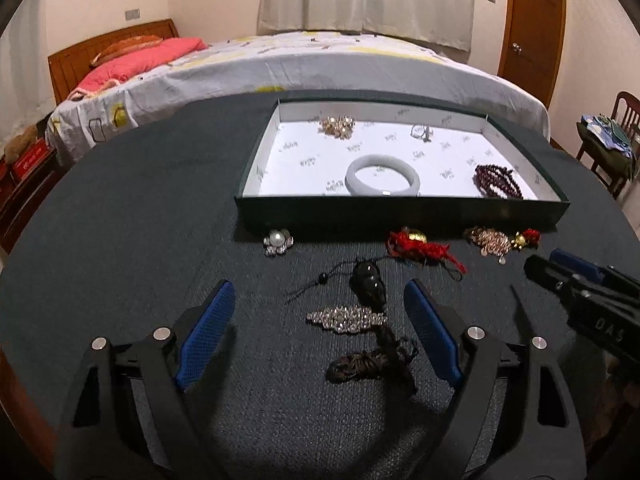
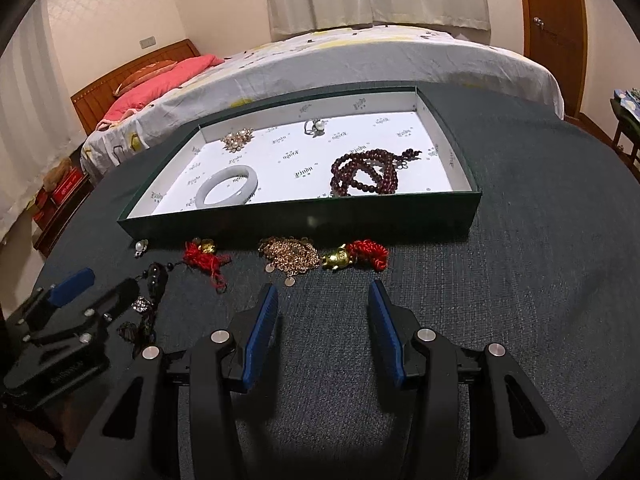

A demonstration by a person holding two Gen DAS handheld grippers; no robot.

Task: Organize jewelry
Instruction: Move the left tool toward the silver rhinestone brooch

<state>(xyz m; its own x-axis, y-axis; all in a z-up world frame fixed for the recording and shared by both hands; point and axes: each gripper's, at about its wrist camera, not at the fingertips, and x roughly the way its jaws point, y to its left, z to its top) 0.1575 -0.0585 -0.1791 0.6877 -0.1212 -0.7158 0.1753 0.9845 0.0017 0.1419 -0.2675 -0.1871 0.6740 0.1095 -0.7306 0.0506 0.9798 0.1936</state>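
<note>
My left gripper (image 1: 320, 320) hangs over the near part of the counter (image 1: 120, 240) with its jaws spread wide and nothing between the pads. The rhinestone clip (image 1: 346, 319) lies directly ahead, between the two blue pads and a little beyond their tips, so I judge it the next pick. Its long axis runs side to side across my view, from one pad toward the other; I would have to roll the wrist or take it end to end. My left gripper is the nearer one by far. My right gripper (image 2: 322, 312) stands half open and empty, well off to the right, facing the gold chain pile (image 2: 292, 258).

The clip is flat, glittering, pale stones on a narrow bar. A black cord pendant (image 1: 368, 276) touches its far edge and a dark tassel (image 1: 372, 360) lies just beside its near end. The open tray (image 1: 400, 210) sits beyond.
</note>
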